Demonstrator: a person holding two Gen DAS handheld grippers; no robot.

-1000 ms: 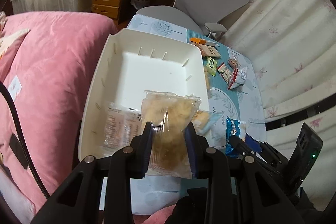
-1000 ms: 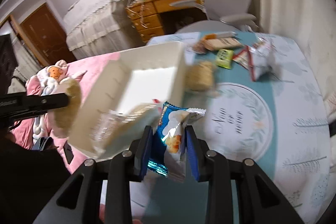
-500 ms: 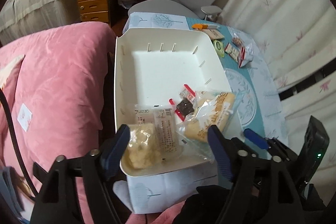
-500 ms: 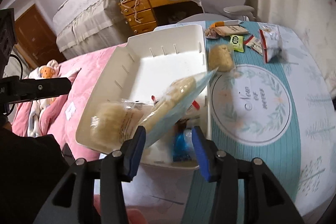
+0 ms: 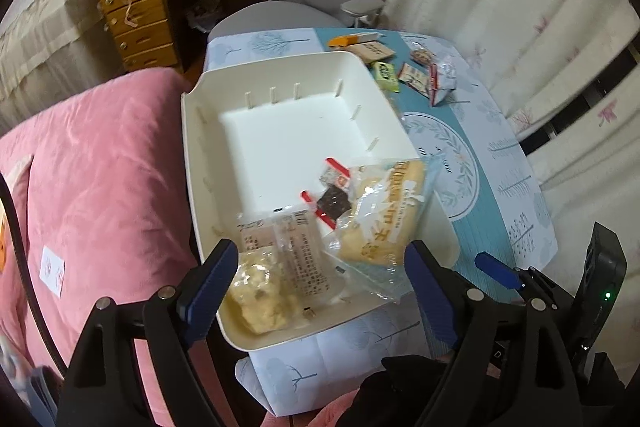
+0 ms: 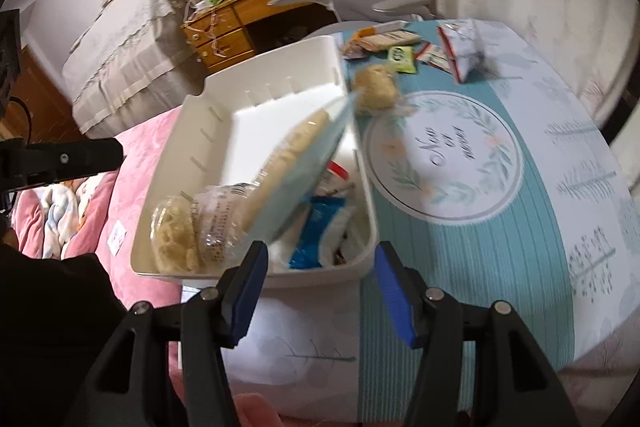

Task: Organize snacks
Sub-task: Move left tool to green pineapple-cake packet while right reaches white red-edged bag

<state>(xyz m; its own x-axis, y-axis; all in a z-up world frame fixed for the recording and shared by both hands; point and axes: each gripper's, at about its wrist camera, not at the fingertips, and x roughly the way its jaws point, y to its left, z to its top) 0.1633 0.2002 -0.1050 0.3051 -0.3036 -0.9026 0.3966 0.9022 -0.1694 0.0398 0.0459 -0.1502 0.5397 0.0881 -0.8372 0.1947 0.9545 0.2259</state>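
White bin (image 5: 192, 131): holds snack packets (image 5: 280, 255) at its 6 o'clock end. Left gripper (image 5: 316, 279), right gripper (image 6: 316, 287): jaws opening, nothing grasped. Loose snacks (image 6: 436, 55) on surface at 12 o'clock. Risk: long bread pack (image 5: 384, 211) overhanging rim, may slide out.

I saw a smooth, matt white plastic bin (image 5: 208, 163) holding glossy, crinkled clear-film snack packets (image 5: 384, 215). The tablecloth (image 6: 540, 211) looked like smooth printed vinyl. The pink quilt (image 5: 100, 167) was soft cloth, and the desk (image 5: 140, 23) varnished wood.
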